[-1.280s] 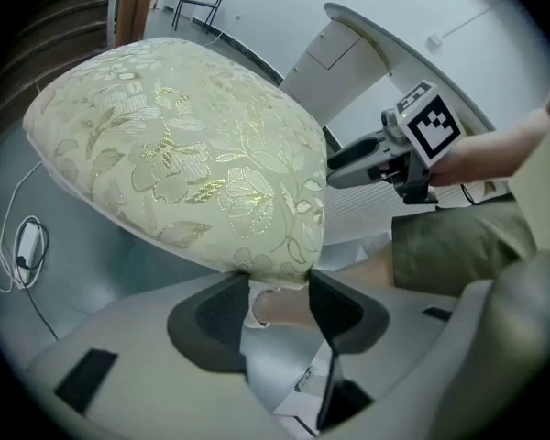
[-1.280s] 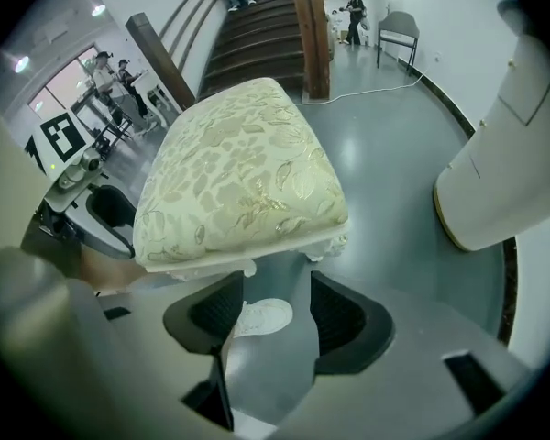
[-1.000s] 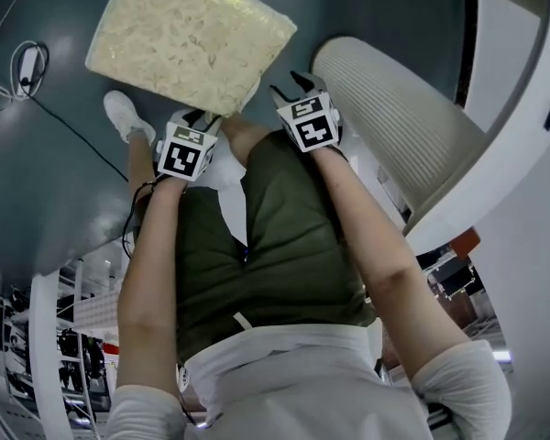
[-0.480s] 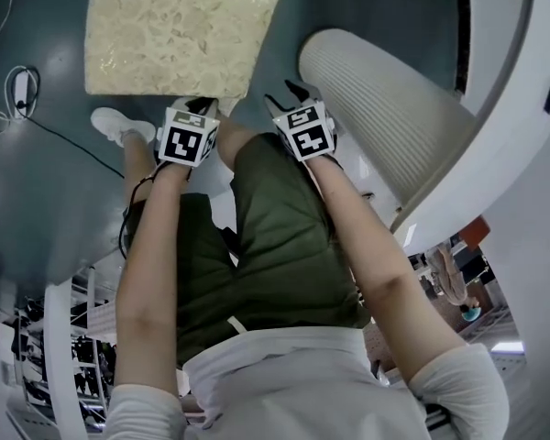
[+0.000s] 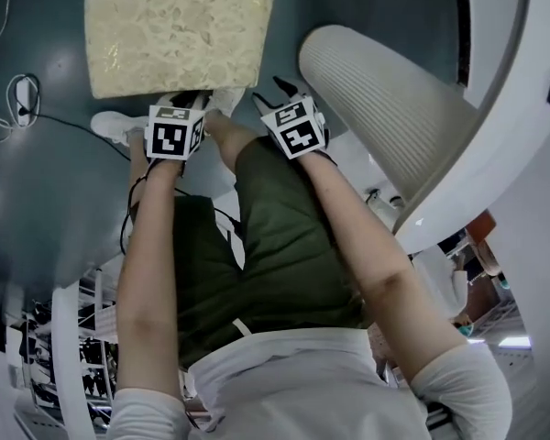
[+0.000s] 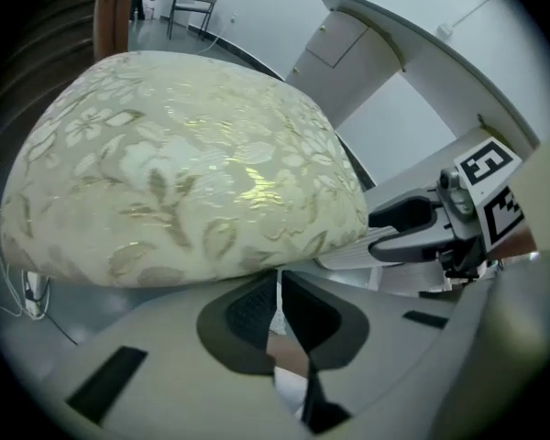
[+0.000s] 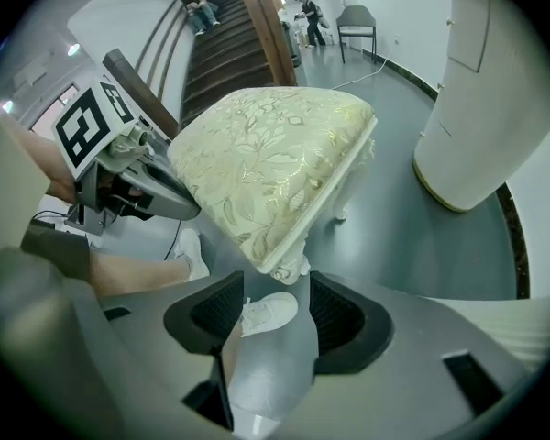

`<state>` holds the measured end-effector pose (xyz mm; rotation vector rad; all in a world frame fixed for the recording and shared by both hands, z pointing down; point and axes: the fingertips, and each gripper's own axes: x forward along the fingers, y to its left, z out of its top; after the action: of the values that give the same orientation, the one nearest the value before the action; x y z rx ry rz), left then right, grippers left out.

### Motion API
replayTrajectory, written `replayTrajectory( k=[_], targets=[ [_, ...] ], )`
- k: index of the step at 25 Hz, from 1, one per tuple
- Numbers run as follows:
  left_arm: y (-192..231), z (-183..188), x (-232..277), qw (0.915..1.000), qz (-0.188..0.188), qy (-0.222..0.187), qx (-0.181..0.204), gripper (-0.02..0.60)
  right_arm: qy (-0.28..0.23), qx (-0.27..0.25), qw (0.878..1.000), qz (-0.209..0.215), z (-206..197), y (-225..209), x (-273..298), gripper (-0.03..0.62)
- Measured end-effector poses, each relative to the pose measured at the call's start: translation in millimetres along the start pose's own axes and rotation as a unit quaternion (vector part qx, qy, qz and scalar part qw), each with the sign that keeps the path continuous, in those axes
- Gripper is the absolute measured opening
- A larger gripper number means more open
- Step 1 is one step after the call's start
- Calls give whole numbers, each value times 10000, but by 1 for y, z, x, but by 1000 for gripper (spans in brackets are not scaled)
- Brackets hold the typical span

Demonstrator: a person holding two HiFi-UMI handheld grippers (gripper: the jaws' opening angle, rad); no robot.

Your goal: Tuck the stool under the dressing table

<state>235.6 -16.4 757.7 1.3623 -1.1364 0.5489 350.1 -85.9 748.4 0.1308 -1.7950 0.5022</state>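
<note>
The stool (image 5: 179, 30) has a cream floral cushion and white carved legs and stands on the dark floor ahead of my knees. My left gripper (image 5: 188, 99) sits at the cushion's near edge. Its jaws have just been closing, and in the left gripper view the left gripper (image 6: 277, 287) is shut to a thin slit under the cushion (image 6: 183, 163), with nothing visible between the pads. My right gripper (image 7: 277, 310) is open, with the stool's (image 7: 266, 154) near corner just ahead of its tips and untouched. The white dressing table (image 5: 495, 108) curves along the right.
A ribbed white pedestal (image 5: 385, 108) of the table stands to the right of the stool. A cable with a plug (image 5: 23, 85) lies on the floor at left. My white shoe (image 5: 115, 122) is by the stool. A staircase (image 7: 238, 35) and a chair (image 7: 357, 21) are farther off.
The left gripper has slid left along the stool's near edge and its jaws have come together. The stool now looks squarer in the head view. The right gripper has barely moved.
</note>
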Motion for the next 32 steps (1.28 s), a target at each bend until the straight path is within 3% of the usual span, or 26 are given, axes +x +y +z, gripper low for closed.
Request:
replayTrajectory(
  k=[4, 6, 8, 9, 12, 15, 19, 25, 32],
  targets=[
    [63, -51, -32, 9988, 439, 3, -232, 17, 16, -8, 10000, -9, -6, 52, 23, 238],
    [114, -71, -52, 9979, 458, 353, 291, 21, -86, 688, 9973, -228, -9, 101, 44, 241],
    [172, -71, -73, 9903, 394, 789, 1077, 31, -233, 1777, 9819, -610, -7, 148, 66, 266],
    [191, -67, -80, 9874, 416, 881, 1246, 31, -266, 2124, 9738, -766, -7, 156, 71, 276],
    [225, -55, -93, 9874, 574, 849, 1205, 31, -251, 2540, 9615, -1023, -5, 151, 74, 289],
    [247, -45, -102, 9863, 602, 879, 1263, 31, -71, 2726, 9544, -1216, -1, 146, 77, 325],
    [262, -42, -108, 9840, 366, 1010, 1422, 28, 166, 2986, 9424, -1501, 0, 145, 78, 318],
    [265, -46, -107, 9813, -121, 1193, 1505, 11, 109, 3183, 9291, -1878, 2, 148, 76, 296],
    [269, -46, -110, 9743, -237, 1279, 1839, 6, -33, 3441, 9169, -2022, -1, 154, 75, 290]
  ],
)
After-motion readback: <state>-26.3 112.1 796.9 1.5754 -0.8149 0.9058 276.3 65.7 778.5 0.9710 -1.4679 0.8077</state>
